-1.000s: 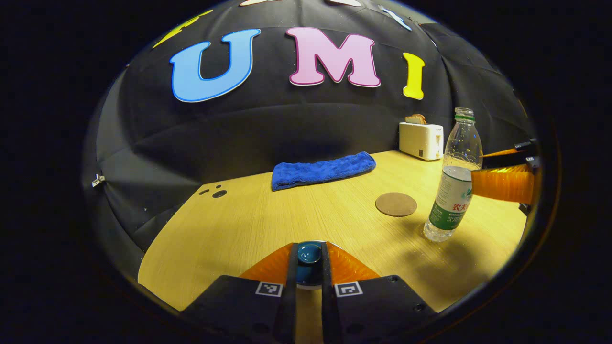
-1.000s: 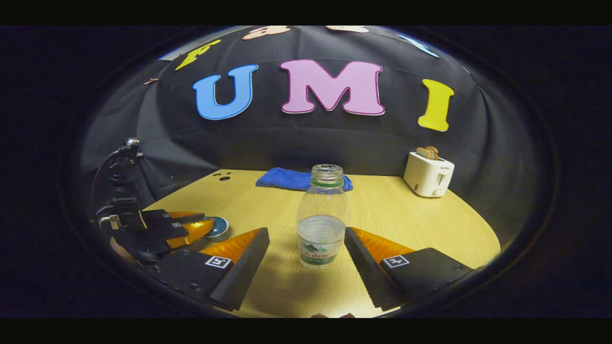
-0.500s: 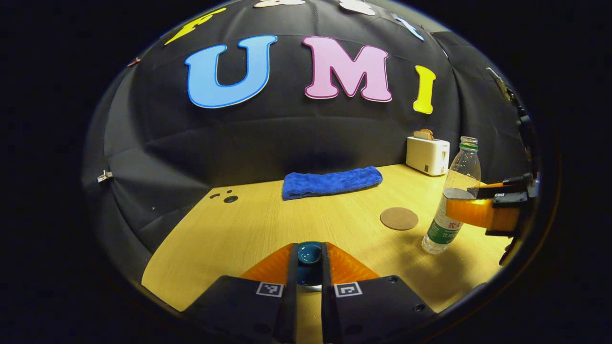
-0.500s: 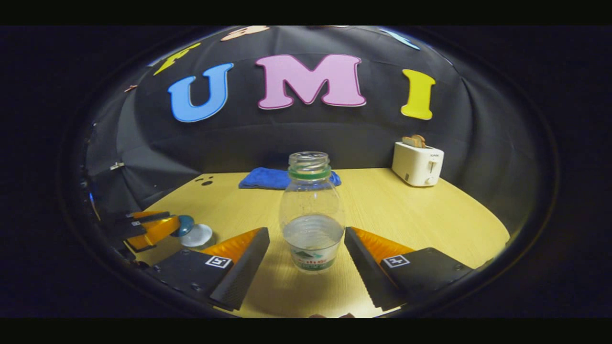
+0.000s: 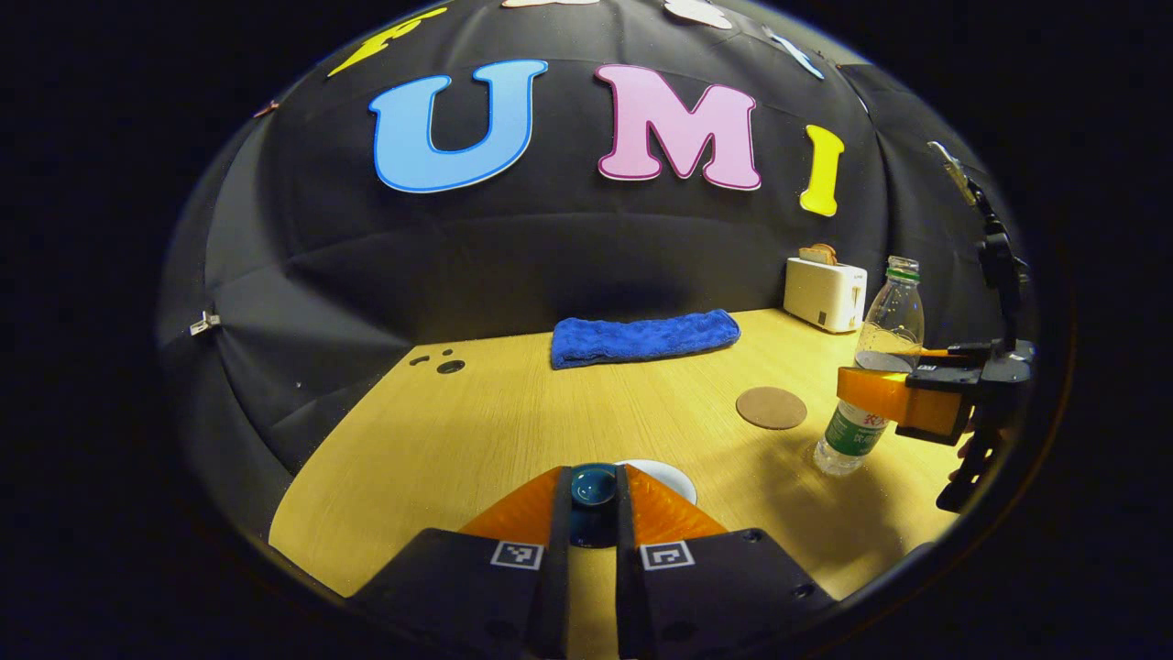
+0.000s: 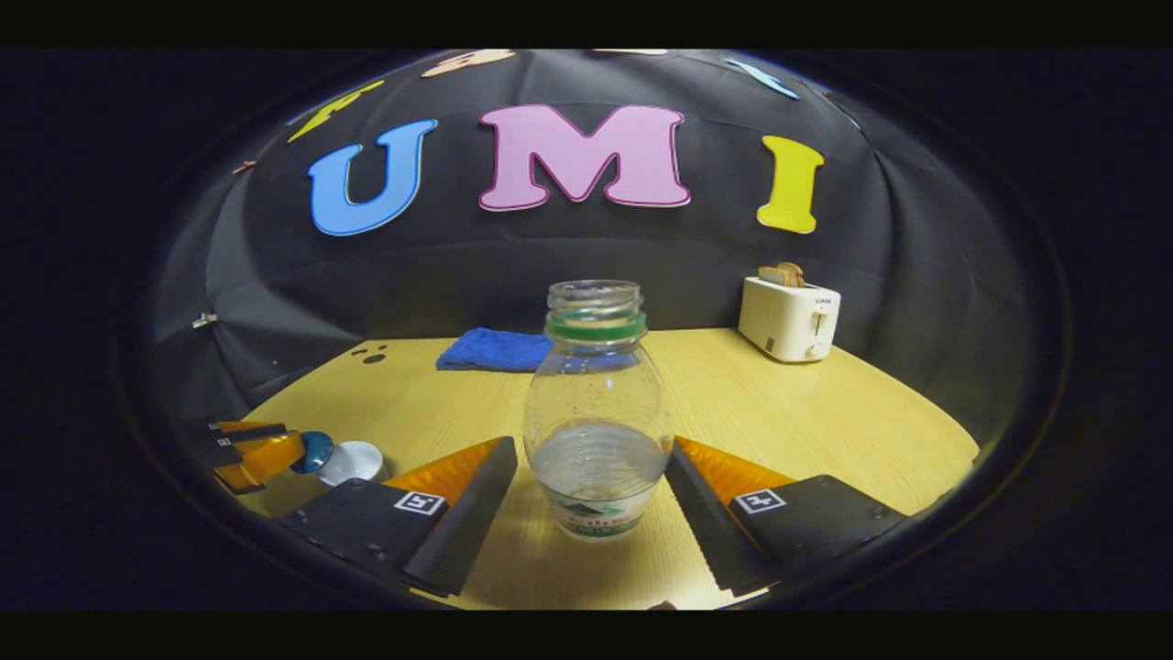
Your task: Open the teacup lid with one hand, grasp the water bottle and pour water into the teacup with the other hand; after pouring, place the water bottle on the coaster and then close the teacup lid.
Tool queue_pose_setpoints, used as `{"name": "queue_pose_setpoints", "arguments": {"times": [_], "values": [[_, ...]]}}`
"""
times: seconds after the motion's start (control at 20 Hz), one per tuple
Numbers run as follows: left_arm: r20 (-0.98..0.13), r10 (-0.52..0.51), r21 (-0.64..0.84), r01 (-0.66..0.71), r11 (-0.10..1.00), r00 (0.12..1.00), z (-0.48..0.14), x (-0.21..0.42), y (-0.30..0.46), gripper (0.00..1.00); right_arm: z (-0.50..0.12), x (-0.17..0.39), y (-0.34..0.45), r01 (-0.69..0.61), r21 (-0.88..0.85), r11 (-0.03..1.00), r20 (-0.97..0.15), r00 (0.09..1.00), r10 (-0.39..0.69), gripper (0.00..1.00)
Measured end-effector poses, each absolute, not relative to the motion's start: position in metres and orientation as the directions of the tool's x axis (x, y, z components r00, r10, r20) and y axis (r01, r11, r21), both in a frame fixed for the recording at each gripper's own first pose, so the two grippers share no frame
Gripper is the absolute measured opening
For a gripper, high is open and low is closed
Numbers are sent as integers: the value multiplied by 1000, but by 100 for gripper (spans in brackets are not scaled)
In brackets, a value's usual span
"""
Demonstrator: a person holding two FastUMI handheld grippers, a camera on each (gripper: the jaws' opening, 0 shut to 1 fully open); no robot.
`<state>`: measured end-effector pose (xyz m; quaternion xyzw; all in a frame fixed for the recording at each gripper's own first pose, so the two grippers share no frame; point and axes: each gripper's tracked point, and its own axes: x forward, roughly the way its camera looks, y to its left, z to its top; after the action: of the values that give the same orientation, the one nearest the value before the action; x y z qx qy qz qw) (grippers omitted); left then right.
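Note:
My left gripper (image 5: pixel 593 478) is shut on the knob of the teal teacup lid (image 5: pixel 593 488), held a little above the table. The white teacup (image 5: pixel 674 477) stands uncovered just behind and to the right of it. In the right gripper view the lid (image 6: pixel 317 449) hangs beside the open teacup (image 6: pixel 356 461). The clear water bottle (image 6: pixel 596 403), capless and partly filled, stands upright between the fingers of my right gripper (image 6: pixel 592 446), which is open and flanks it closely. The round brown coaster (image 5: pixel 772 407) lies left of the bottle (image 5: pixel 893 316) in the left gripper view.
A folded blue towel (image 5: pixel 643 336) lies at the back of the wooden table (image 5: pixel 476 431). A white toaster (image 5: pixel 825 291) holding toast stands at the back right. Small dark holes (image 5: pixel 449 366) mark the table's back left corner.
My left gripper has lifted the lid off, and the white teacup shows beneath it. My right gripper has moved forward until the bottle stands deep between its fingers.

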<state>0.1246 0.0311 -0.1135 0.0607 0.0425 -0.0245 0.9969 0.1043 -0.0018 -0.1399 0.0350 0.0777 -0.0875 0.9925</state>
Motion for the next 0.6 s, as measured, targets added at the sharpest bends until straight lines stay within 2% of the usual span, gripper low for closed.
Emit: {"name": "queue_pose_setpoints", "arguments": {"times": [0.05, 0.2, 0.45, 0.6], "values": [[-88, -44, 123, 54, 991, 995, -113, 124, 33, 24, -141, 105, -2, 181, 64, 981, -158, 973, -169, 95], [-92, -48, 128, 60, 990, 995, -114, 123, 35, 24, -141, 108, -2, 177, 62, 982, -149, 975, -167, 81], [-102, -42, 115, 53, 992, 994, -119, 119, 42, 24, -140, 109, 3, 137, -12, 990, -141, 980, -138, 79], [-97, -32, 94, 41, 995, 995, -117, 117, 48, 24, -134, 113, 8, 96, -100, 990, -131, 985, -109, 74]]}}
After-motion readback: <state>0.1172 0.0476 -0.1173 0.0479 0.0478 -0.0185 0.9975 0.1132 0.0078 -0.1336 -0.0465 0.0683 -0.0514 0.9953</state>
